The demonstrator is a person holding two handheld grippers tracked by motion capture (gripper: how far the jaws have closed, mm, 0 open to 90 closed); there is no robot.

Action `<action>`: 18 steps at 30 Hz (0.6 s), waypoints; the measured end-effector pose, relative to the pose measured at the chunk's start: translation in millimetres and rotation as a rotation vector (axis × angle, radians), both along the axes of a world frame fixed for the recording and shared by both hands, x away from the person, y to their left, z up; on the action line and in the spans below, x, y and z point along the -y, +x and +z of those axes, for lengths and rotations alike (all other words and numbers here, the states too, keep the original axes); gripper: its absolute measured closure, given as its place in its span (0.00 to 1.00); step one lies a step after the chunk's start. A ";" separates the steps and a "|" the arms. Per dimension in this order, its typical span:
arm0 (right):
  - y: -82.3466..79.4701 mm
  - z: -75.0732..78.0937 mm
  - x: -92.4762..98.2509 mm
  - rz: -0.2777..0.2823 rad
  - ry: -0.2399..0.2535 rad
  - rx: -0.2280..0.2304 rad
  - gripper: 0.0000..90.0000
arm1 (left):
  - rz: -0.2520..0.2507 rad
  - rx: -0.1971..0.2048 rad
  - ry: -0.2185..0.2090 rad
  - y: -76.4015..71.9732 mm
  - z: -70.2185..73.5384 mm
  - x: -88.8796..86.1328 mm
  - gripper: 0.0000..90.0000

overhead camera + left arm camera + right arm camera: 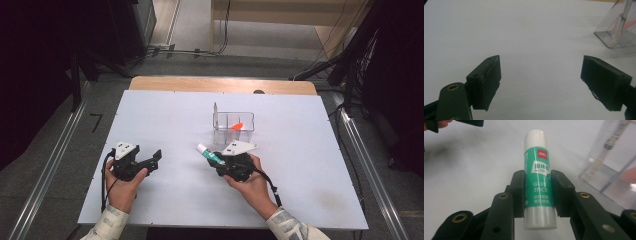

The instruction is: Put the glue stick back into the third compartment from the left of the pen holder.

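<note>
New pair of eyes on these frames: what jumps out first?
The green and white glue stick clamped in the right gripper, held just in front of the clear plastic box at mid-table. Inside that box lies something small and orange. The left gripper waits open and empty over bare white table at the left.

surface: white table (165, 200) | on it: 1 clear box (233, 128)

One glue stick (539, 177), one clear box (233, 127), two grippers.
</note>
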State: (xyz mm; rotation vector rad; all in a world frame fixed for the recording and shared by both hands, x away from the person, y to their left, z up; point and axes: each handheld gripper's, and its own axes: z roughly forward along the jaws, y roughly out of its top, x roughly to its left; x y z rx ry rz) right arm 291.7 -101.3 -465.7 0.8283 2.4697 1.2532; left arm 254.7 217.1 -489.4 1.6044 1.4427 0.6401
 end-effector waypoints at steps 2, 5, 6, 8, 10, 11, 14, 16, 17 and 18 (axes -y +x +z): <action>0.0 3.2 8.5 -0.017 0.007 0.005 0.71 | -0.008 -0.003 0.003 0.7 -0.8 3.2 0.19; 0.5 7.3 21.0 -0.041 0.022 0.009 0.71 | -0.017 -0.006 0.004 1.8 -2.0 7.6 0.19; 0.5 7.9 23.6 -0.047 0.024 0.009 0.71 | -0.018 -0.007 0.002 2.1 -2.2 8.9 0.19; 0.2 9.2 29.9 -0.059 0.028 0.012 0.71 | -0.022 -0.006 0.005 2.6 -2.3 11.2 0.19; -0.1 10.0 35.3 -0.068 0.032 0.009 0.71 | -0.031 -0.006 0.005 3.0 -2.1 14.5 0.19; 0.0 10.1 37.4 -0.069 0.031 0.014 0.71 | -0.032 -0.006 0.007 3.0 -2.1 15.7 0.19; -1.0 11.4 42.2 -0.079 0.038 0.013 0.71 | -0.043 -0.003 0.005 3.8 -1.9 21.4 0.19; -1.6 12.8 44.5 -0.083 0.043 0.016 0.71 | -0.053 -0.005 0.007 4.6 -1.9 25.1 0.21; -1.8 13.4 45.3 -0.087 0.046 0.017 0.71 | -0.058 -0.002 0.009 5.4 -2.3 27.5 0.21; -2.1 14.2 46.4 -0.089 0.048 0.016 0.71 | -0.066 -0.003 0.011 6.1 -2.5 30.7 0.21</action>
